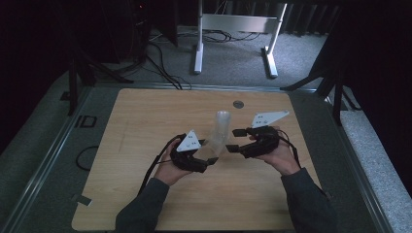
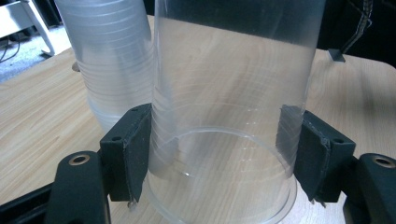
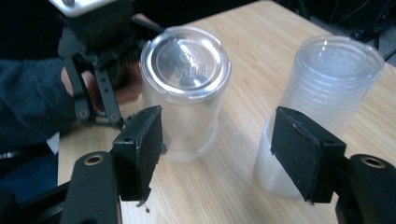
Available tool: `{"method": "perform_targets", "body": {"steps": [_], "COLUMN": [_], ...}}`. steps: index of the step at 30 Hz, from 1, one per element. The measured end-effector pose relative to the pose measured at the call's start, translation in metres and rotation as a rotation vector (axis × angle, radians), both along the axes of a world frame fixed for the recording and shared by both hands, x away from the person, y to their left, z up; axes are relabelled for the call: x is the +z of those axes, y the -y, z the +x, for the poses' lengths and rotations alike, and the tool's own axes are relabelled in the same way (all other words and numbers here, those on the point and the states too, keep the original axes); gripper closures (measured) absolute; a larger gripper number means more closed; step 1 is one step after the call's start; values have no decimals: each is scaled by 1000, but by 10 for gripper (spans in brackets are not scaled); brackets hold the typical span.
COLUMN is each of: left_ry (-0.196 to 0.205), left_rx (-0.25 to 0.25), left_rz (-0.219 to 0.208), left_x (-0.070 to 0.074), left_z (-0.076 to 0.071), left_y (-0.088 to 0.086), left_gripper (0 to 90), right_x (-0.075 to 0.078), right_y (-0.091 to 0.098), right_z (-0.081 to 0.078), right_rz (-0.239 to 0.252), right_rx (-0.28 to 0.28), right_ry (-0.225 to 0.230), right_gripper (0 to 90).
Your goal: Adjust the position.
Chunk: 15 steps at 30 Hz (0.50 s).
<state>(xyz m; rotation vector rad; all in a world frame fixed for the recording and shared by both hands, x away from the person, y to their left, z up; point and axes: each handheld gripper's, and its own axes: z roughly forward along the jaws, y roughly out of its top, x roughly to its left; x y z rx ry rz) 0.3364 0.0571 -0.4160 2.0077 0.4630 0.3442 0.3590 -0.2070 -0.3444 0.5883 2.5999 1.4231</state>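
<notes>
On the wooden table (image 1: 145,204) we see, at the left, the left gripper (image 1: 206,160) held in the person's left hand (image 1: 170,170). Its jaws are closed on a single clear cup (image 2: 224,116), which stands upside down with its rim on the table; both pads touch the cup wall, one on each side. Just beside this cup, a little further from the person, stands the stack (image 1: 222,127) of clear cups, also upside down. At the right, the right gripper (image 1: 234,140) is in the right hand (image 1: 284,158). Its jaws are wide open and hold nothing. In the right gripper view the single cup and the stack (image 3: 322,93) stand apart, beyond the open jaws.
</notes>
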Motion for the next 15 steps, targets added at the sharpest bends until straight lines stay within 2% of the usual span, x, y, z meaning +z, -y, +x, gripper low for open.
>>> {"method": "perform_targets", "body": {"steps": [6, 9, 11, 15], "left_ry": [4, 2, 4, 0], "left_rx": [-6, -7, -13, -16], "left_rz": [22, 25, 56, 71], "left_x": [3, 4, 5, 5], "left_z": [0, 0, 1, 1], "left_y": [-2, -3, -3, -4], "left_gripper": [290, 290, 291, 294], "right_x": [3, 4, 4, 5], "right_y": [-1, -1, -1, -2], "right_z": [0, 1, 1, 0], "right_rz": [-61, -76, -102, -126], "right_rx": [11, 10, 18, 22], "right_ry": [12, 17, 17, 19], "right_gripper": [336, 337, 343, 348]}}
